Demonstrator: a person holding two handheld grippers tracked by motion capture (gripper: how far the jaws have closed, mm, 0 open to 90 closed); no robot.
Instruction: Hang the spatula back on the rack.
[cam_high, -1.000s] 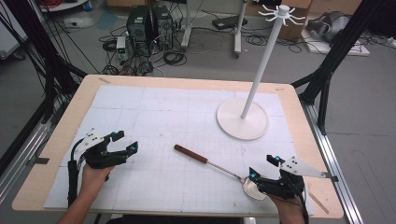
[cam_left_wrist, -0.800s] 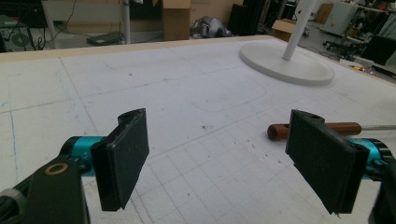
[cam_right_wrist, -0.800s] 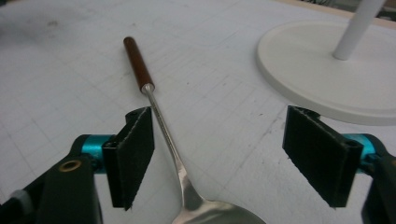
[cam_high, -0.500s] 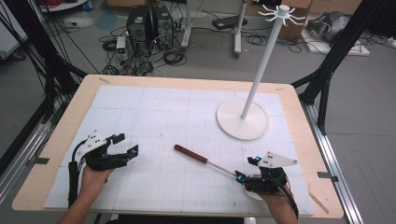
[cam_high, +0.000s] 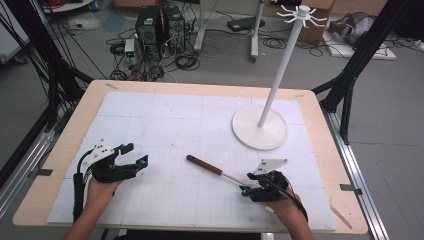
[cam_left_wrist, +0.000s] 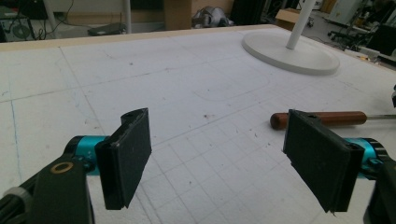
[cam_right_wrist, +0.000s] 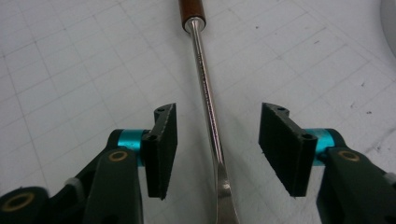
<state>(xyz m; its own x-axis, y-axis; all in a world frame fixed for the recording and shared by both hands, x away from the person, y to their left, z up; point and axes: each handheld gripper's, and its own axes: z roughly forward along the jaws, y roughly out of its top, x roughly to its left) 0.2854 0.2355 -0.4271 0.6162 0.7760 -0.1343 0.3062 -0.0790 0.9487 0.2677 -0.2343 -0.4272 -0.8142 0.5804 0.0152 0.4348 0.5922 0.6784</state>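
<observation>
The right gripper (cam_right_wrist: 214, 154) sits low over the white gridded mat (cam_high: 165, 125) with the metal shank of a long-handled utensil (cam_right_wrist: 208, 98) running straight between its jaws. The jaws have just been closing, yet a gap shows on either side of the shank, so the pads do not press on it. From this gripper the utensil's long axis leads directly ahead: the shank passes between the pads, and the brown wooden handle (cam_high: 204, 165) lies at the far end, away from the hand; the broader working end is under the gripper body and cannot be made out. In the high view the utensil lies aslant on the mat, handle toward the table's middle, and the right gripper (cam_high: 246, 189) is plainly the nearer of the two. The left gripper (cam_high: 134, 155) rests well apart, its jaws spread wide around nothing, with the handle ahead and to one side. The white stand (cam_high: 260, 131) lies beyond the utensil. No brand, label or writing can be read anywhere.
</observation>
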